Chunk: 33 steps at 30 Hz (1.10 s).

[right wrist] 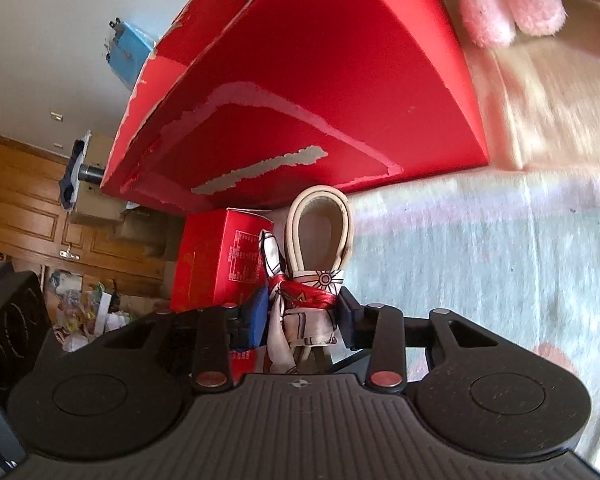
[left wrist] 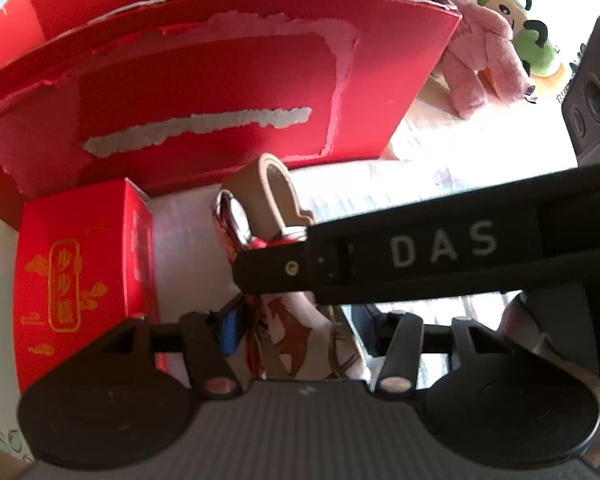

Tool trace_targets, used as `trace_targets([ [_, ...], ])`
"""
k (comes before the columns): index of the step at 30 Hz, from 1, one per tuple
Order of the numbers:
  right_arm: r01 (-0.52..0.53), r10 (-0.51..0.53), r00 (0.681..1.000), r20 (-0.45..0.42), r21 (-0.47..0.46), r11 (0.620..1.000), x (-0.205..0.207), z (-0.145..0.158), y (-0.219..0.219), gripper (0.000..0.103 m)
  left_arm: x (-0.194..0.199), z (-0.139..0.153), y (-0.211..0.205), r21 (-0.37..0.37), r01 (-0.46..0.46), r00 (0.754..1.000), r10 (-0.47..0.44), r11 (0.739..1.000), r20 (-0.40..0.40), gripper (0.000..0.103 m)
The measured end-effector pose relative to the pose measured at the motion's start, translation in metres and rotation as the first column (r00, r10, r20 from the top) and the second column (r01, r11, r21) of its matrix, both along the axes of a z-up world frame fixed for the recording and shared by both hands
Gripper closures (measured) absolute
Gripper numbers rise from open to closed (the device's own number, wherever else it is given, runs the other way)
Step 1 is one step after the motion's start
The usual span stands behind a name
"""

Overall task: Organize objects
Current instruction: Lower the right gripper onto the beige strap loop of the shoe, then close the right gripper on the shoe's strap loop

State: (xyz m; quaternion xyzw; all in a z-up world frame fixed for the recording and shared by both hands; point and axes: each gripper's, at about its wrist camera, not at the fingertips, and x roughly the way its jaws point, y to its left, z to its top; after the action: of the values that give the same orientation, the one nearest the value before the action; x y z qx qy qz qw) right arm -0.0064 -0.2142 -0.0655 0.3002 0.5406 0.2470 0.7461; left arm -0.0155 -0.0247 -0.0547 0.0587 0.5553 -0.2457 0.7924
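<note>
Left wrist view: the right gripper crossed the frame, its jaws clamped on a beige leather strap tied with a patterned scarf.
Left gripper: jaws looked narrow around the scarf's lower folds; whether they truly pinched it, I could not tell.
Big red box: open-topped, just behind the strap; small red carton stood beside it.
Plush toys: pink plush and green plush lay loose beyond the box.
Right wrist view: strap loop stood upright between the right gripper's jaws, scarf knot pinched.
Progress: judged early; strap bundle not yet in the box, plush toys unsorted.
</note>
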Motion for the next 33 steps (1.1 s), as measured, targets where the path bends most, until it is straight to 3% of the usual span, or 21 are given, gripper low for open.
trace_targets([
  [5,0.002,-0.002,1.0,-0.002,0.007,1.0,-0.004,-0.001,-0.008,0.064,0.0,0.0,-0.003,0.013,0.002,1.0,-0.002,1.0,0.002,0.044],
  [12,0.011,-0.011,1.0,-0.004,0.018,1.0,-0.005,-0.003,-0.013,0.077,-0.005,0.001,-0.012,0.075,0.021,0.999,-0.023,0.997,0.027,0.046],
  [23,0.022,-0.023,1.0,0.007,0.024,0.999,-0.01,0.0,-0.021,0.078,-0.009,0.006,-0.013,0.11,0.0,1.0,-0.003,0.994,0.03,0.064],
  [33,0.038,-0.038,0.999,0.02,0.026,0.999,-0.015,0.005,-0.029,0.078,-0.02,0.015,-0.02,0.127,0.014,0.999,-0.019,0.992,0.04,0.065],
])
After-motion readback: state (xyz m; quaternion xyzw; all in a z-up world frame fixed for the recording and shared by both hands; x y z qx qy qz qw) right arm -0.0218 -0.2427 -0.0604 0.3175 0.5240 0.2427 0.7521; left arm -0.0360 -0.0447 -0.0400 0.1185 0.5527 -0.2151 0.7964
